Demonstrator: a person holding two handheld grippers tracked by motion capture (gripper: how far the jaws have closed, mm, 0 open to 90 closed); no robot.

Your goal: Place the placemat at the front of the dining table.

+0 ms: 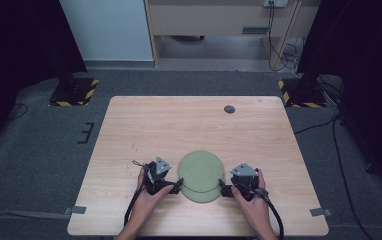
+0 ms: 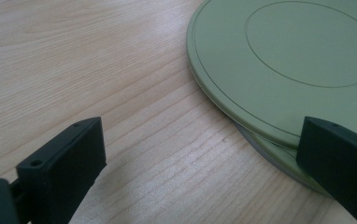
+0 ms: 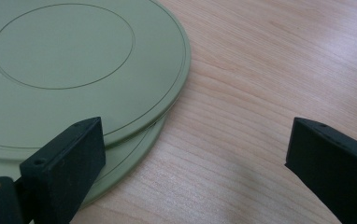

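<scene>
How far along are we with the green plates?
Done: the top green plate lies on the lower green plate, slightly offset. In hand: nothing; the left gripper and right gripper flank the stack, jaws open. Left: likely gripping or straightening the stack.

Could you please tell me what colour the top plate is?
The top plate is plain pale green with thin engraved rings; the right gripper view shows it best.

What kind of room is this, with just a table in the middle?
Probably a lab or recording studio: a lone wooden table on grey carpet, camera-stand bases with hazard stripes, cables on the floor, and two stacked green plates between the handheld grippers.
</scene>
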